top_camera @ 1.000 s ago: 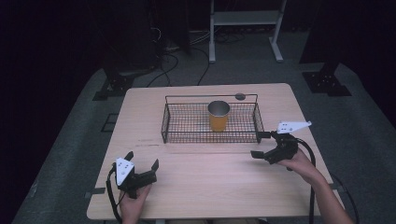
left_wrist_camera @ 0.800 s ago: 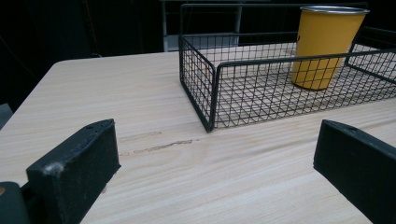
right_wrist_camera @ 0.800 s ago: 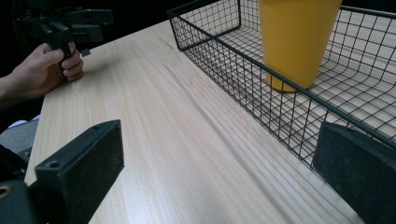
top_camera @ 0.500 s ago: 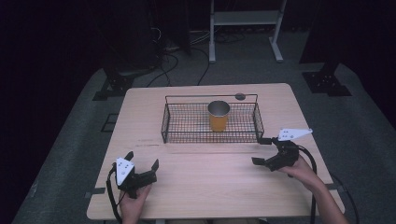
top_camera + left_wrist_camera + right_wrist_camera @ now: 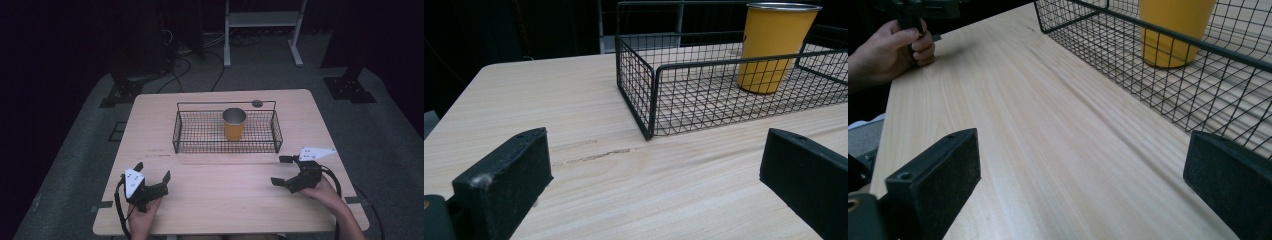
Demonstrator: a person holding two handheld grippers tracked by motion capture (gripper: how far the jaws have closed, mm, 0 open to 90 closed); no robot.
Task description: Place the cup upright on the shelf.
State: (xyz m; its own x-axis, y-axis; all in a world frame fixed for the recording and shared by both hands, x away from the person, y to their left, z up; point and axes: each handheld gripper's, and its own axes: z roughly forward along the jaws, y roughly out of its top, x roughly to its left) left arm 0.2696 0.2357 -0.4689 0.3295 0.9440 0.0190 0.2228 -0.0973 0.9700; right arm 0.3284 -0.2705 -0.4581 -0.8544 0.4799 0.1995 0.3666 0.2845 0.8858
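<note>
Cup (image 5: 234, 123) upright inside basket (image 5: 177, 132), both tools wide apart on bare tabletop.

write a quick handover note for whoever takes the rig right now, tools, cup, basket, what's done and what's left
Left tool: open, holding nothing, resting low at the near left of the table.
Right tool: open, holding nothing, at the near right, pointing left across the table.
Yellow cup: upright inside the wire basket, right of its centre, untouched.
The basket sits at the far middle of the table; a small dark round thing lies on the table behind it.
Done: nothing visible beyond the cup standing in the basket.
Left: probably handling the cup; the right tool looks closer to it.
</note>
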